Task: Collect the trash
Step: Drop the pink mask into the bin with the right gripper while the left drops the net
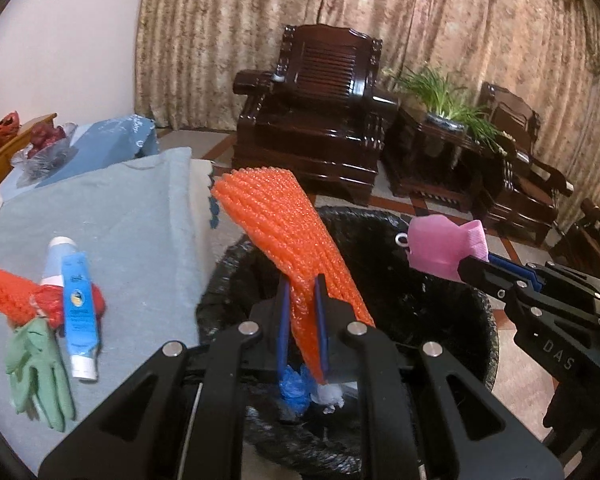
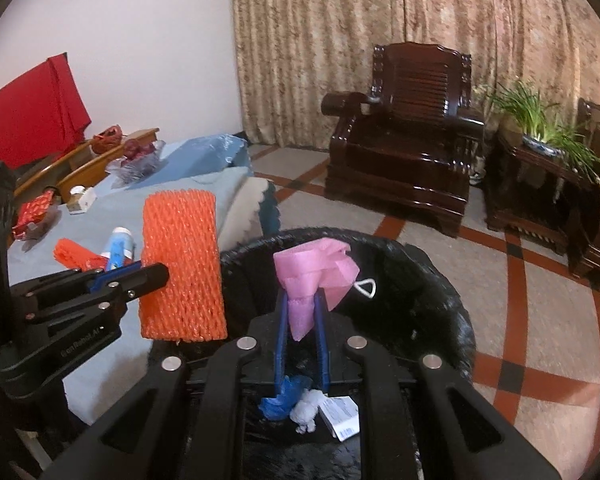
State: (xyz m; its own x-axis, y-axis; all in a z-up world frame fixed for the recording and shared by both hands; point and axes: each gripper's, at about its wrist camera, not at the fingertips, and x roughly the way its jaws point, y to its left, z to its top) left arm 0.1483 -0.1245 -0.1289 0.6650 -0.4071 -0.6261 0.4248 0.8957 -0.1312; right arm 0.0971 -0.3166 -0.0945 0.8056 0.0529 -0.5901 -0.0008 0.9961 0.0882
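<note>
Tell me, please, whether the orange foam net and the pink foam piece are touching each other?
Apart. The right wrist view shows black bin liner between the orange foam net and the pink foam piece.

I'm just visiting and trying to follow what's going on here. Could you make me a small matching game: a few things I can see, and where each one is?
Things:
1. orange foam net
2. pink foam net
3. green glove
4. blue crumpled scrap

Places:
A. on the blue cloth
B. in the left gripper
C. inside the black-lined bin
D. in the right gripper

Pairs: 1-B, 2-D, 3-A, 4-C
</note>
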